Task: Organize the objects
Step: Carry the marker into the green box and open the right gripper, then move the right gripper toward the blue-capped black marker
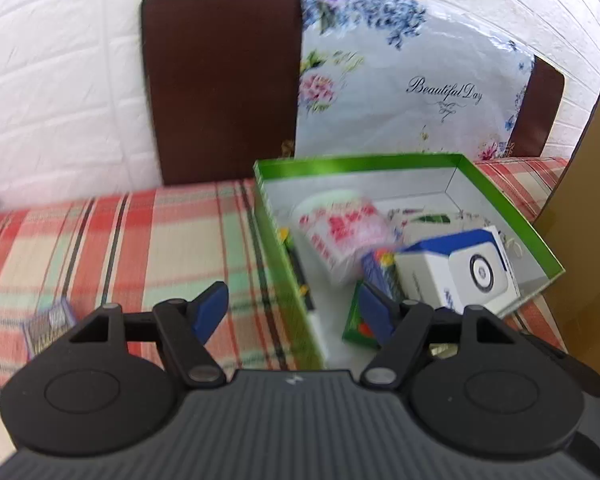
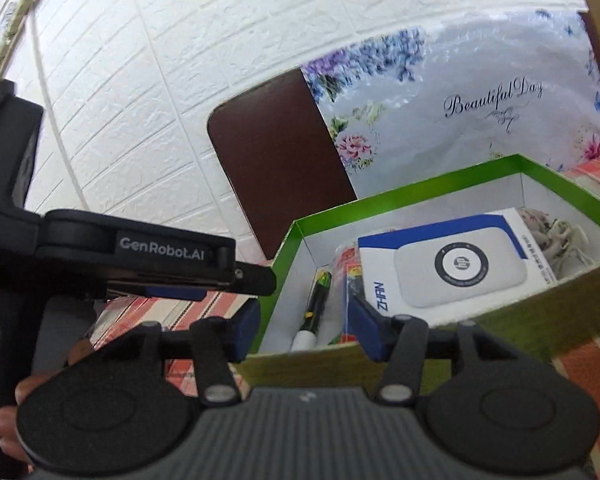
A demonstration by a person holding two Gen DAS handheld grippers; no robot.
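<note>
- Left gripper (image 1: 292, 310) hangs over the near left wall of the green box (image 1: 278, 248), its blue fingers spread wide with nothing between them.
- Right gripper (image 2: 304, 330) sits at the box's near wall, equally wide apart and empty, looking down into the box.
- Inside the box: a white-and-blue HP carton (image 2: 440, 268), a pink-printed wrapped packet (image 1: 344, 236), a marker pen (image 2: 314, 312) lying along the left wall, a small colourful pack (image 1: 360, 320) at the near end, and a bundle of white cord (image 2: 556, 232) in the far corner.
- One item sits outside: a small purple pack (image 1: 50, 326) on the plaid cloth (image 1: 120, 240), well to the left of the box.
- My read: most of the packing looks done, and this is the gap between a drop-off and the next pickup.
- Next move, I'd say, belongs to the left gripper: swing left and down to the purple pack, straddle it with those open fingers, close, then lift clear of the box wall.
- The left view is blurred, so the pack's exact shape is hard to call.
</note>
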